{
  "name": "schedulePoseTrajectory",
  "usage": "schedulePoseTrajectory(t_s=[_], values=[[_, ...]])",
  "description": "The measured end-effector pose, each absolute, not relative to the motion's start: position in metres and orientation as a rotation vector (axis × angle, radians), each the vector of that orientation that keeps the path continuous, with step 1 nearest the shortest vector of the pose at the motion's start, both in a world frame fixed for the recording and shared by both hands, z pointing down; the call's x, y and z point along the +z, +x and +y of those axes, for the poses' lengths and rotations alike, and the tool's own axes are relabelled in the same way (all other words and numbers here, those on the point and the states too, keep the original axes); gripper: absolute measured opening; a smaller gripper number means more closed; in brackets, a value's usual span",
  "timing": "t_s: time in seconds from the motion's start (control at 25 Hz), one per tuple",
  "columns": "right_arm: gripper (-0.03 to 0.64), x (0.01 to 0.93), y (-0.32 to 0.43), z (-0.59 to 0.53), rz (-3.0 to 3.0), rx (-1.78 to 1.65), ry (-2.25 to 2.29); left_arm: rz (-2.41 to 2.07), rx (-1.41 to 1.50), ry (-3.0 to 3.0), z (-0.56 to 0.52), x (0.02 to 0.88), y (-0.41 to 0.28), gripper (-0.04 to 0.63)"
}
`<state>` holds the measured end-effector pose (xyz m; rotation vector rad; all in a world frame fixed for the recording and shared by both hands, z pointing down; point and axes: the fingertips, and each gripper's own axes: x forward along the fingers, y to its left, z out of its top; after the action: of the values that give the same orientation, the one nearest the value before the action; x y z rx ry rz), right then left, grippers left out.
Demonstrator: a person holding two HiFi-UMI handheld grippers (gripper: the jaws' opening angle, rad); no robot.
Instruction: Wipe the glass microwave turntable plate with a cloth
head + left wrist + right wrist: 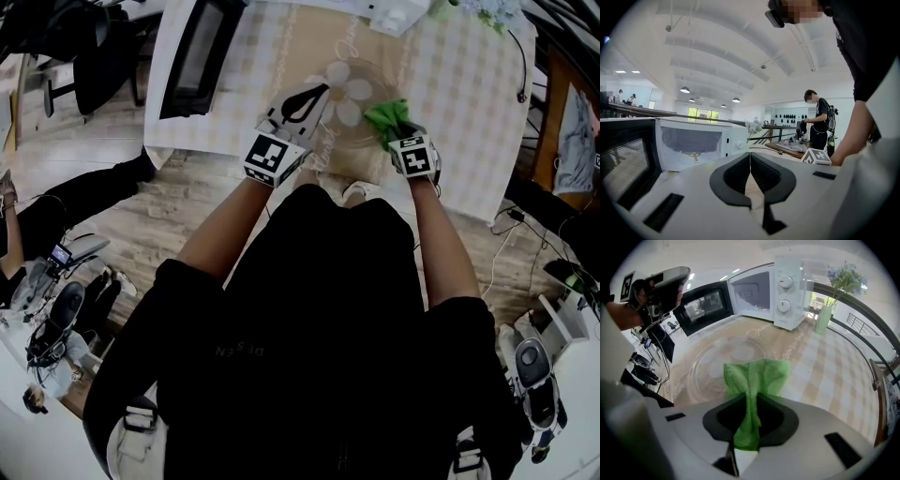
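The clear glass turntable plate (349, 94) lies flat on the checked tablecloth, and the right gripper view shows it as a wide ring (712, 366) just beyond the jaws. My right gripper (394, 129) (749, 398) is shut on a green cloth (386, 114) (757, 377), which hangs over the plate's near right edge. My left gripper (322, 91) (750, 157) is shut with nothing between its jaws. It is raised over the plate's left side and points level toward the microwave; it also shows at the upper left of the right gripper view (665, 284).
A white microwave (197, 56) (785, 291) (693, 143) stands at the table's far left with its dark door swung open. A vase of flowers (826, 315) stands right of it. The table's near edge (309, 173) is just in front of me. Another person (818, 119) stands at a distant bench.
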<state>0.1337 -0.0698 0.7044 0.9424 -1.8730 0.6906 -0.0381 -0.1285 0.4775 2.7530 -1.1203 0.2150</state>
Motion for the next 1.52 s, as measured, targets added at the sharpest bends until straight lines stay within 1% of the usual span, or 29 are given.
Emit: schedulePoseTrajectory(t_s=[0.12,0.24,0.64,0.84,1.2,1.52], values=[[0.083,0.699,0.139,-0.076,-1.882,0.704,0.991,-1.144,0.215,2.747,-0.128,0.479,-0.048,0.021],[0.083,0.684,0.120,-0.085,-1.956,0.722,1.000,-1.180,0.218,2.732,-0.130,0.482,-0.059,0.020],[0.083,0.658,-0.027,-0.081,-2.156,0.655,0.708,-1.266,0.237,2.680,-0.122,0.487,-0.091,0.020],[0.083,0.659,-0.077,-0.064,-2.175,0.615,0.557,-1.300,0.249,2.653,-0.116,0.488,-0.106,0.021],[0.084,0.703,-0.082,-0.037,-2.088,0.584,0.447,-1.296,0.237,2.618,-0.107,0.493,-0.116,0.020],[0.083,0.700,-0.062,-0.035,-2.092,0.668,0.505,-1.242,0.235,2.653,-0.110,0.489,-0.098,0.021]])
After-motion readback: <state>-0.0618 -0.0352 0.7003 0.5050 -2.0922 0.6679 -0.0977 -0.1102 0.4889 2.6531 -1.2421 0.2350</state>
